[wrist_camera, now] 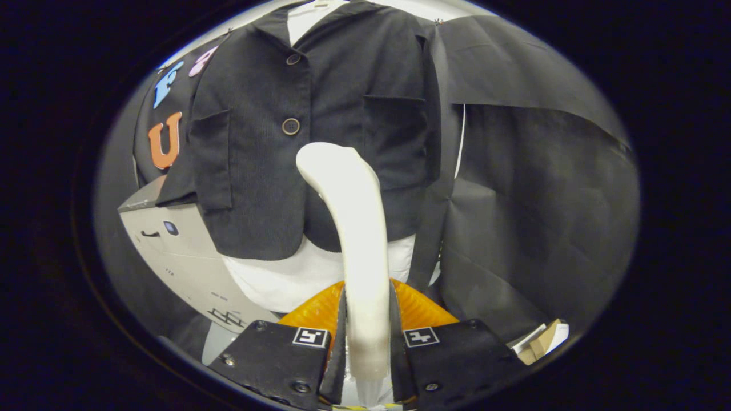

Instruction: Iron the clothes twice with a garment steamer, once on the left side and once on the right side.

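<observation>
The gripper [367, 325] is clamped on the steamer [357, 240], both fingers pressing its white handle, with no gap to spare. The steamer rises toward 12 o'clock, its head against the dark jacket [308, 142], just below the lower button [290, 126]. The jacket hangs on a white form [285, 279].

no readable text, labels or numbers
</observation>
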